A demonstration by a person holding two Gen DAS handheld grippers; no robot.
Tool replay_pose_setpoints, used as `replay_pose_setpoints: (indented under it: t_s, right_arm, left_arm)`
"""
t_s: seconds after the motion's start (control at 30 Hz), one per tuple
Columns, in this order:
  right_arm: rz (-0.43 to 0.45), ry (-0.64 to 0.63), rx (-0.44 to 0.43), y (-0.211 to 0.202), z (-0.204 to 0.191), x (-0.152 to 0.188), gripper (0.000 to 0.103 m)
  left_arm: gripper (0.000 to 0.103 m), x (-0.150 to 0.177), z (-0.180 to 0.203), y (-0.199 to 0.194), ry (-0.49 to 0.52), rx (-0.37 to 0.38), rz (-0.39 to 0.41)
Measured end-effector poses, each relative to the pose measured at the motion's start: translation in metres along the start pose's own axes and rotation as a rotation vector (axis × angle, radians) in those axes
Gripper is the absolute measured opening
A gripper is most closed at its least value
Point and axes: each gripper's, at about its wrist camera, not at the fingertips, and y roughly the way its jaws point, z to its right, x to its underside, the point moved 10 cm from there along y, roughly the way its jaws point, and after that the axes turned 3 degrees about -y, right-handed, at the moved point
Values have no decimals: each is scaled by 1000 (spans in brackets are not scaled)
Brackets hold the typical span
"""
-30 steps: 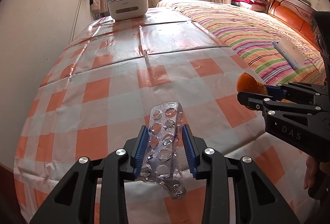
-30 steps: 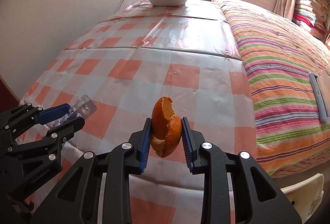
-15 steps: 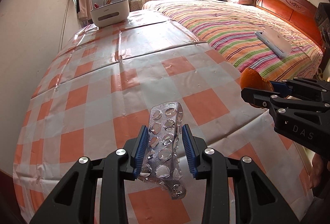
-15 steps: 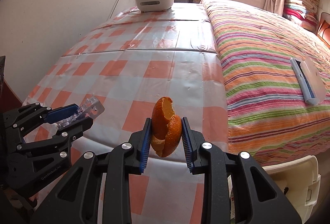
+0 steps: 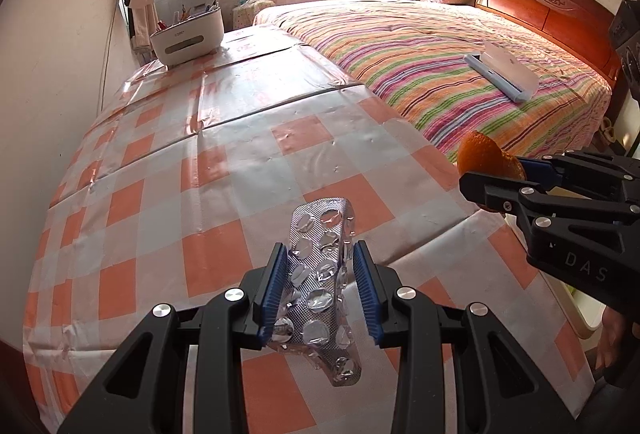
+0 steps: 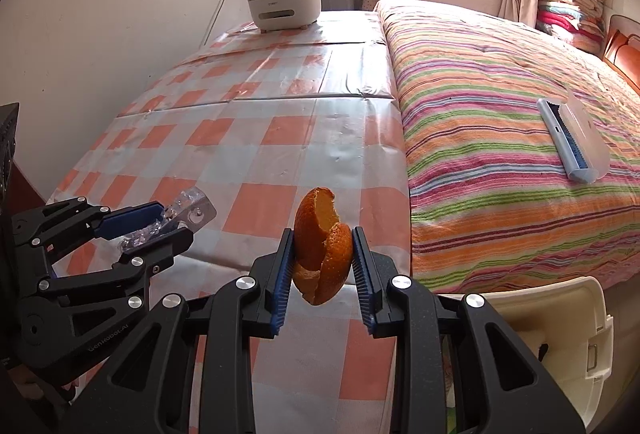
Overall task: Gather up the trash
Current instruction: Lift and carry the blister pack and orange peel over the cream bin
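The empty pill pack [image 5: 320, 274] sits right between the two blue pads of the left gripper [image 5: 320, 288]. The pads press on its long sides, so the jaws are closed part way on it. The silver pack sticks out past the tips at the front and hangs out below the pads at the back. It is held up in the air, above the table with the orange and white checked cloth [image 5: 224, 170].

The orange peel [image 6: 322, 246] is squeezed between the pads of the right gripper [image 6: 322, 274]. These jaws are pulled in tight on it. The curled peel pokes up over the tips and hangs a little below them.

The two grippers are side by side over the near edge of the table. From the right wrist view, the left gripper with its pack is off to the left.

To the right of the grippers is the bed with the striped blanket [image 6: 500, 114]. Just below and right of the right gripper is a white bin [image 6: 560, 318]. Far ahead of both, at the other end of the table, stands a white tub of pens [image 5: 188, 34].
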Motion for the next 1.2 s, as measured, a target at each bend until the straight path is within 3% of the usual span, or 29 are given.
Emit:
replay_pose_setpoints:
  t_s: [1.2]
  right_arm:
    - [64, 88, 49, -60, 58, 35, 28]
  left_arm:
    - [34, 2, 88, -15, 111, 83, 8]
